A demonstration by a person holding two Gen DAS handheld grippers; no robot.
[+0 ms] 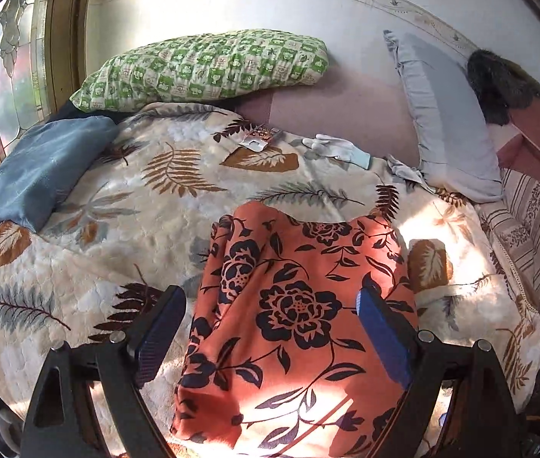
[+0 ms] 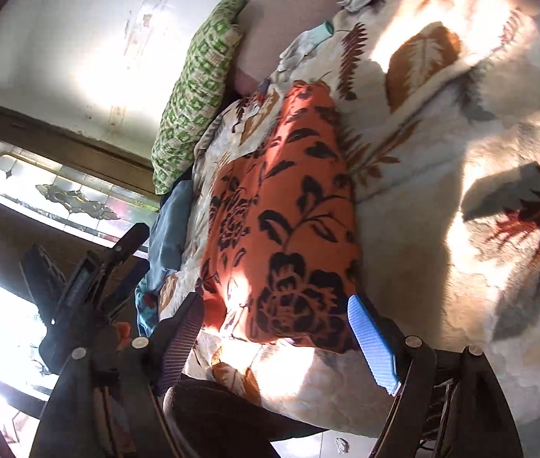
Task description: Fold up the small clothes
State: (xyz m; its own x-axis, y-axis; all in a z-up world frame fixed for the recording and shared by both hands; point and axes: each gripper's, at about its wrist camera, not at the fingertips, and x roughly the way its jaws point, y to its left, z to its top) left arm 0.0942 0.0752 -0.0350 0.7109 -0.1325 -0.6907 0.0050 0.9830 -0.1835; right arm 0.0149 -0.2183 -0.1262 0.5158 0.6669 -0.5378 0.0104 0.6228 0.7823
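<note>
Your orange floral garment (image 1: 296,316) lies on the bed's leaf-print blanket (image 1: 125,206), long axis running straight away from both tools. Left tool (image 1: 270,328) and right tool (image 2: 275,328) gape wide, empty, straddling its near end.

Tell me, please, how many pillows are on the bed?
3: green patterned pillow by the wall, blue pillow at the window side, grey pillow opposite. Others may be hidden.

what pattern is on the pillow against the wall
Green and cream checks with small printed motifs on the pillow; the left wrist view shows it best.
</note>
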